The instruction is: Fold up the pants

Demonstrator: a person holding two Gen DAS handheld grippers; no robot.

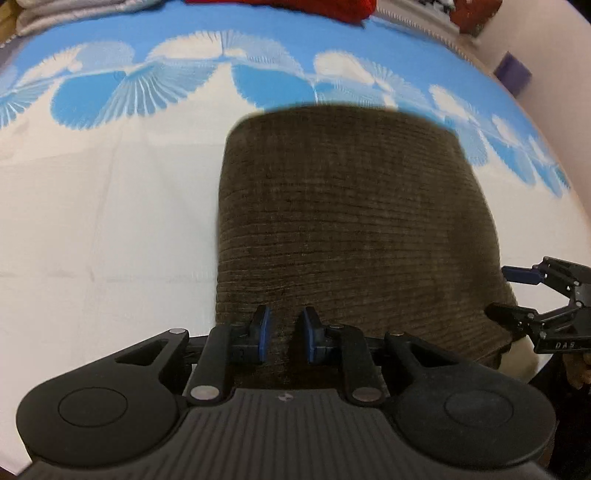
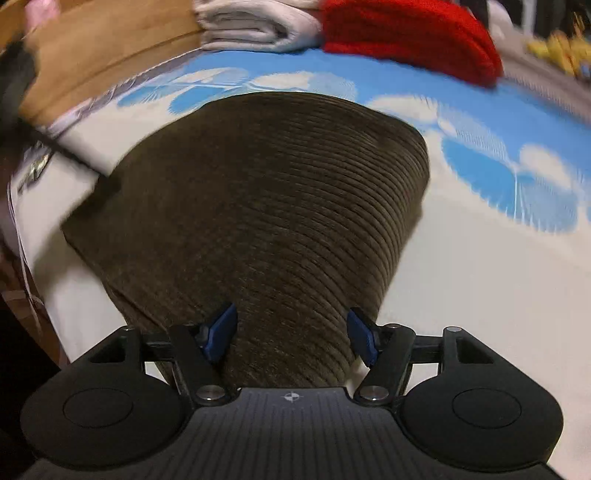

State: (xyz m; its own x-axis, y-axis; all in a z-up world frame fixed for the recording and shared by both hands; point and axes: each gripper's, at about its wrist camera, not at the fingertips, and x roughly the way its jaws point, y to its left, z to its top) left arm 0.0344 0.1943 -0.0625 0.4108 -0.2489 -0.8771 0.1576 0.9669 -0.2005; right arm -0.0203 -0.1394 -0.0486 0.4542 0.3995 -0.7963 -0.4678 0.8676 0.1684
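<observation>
Brown corduroy pants [image 1: 340, 221] lie folded in a thick rectangle on a bed sheet [image 1: 110, 221] that is white with a blue fan print. My left gripper [image 1: 287, 334] is at the near edge of the pants, its blue pads close together with a small ridge of the cloth pinched between them. My right gripper [image 2: 291, 334] hangs over the near right end of the pants [image 2: 266, 206] with its jaws wide apart and nothing pressed between the pads. In the left wrist view the right gripper [image 1: 508, 293] shows at the right edge, beside the pants' near right corner.
At the far edge of the bed lie a red knitted garment [image 2: 410, 33] and a stack of folded pale cloth [image 2: 255, 26]. A wooden board [image 2: 103, 48] stands at the left behind the bed. A purple block [image 1: 513, 74] sits at the far right.
</observation>
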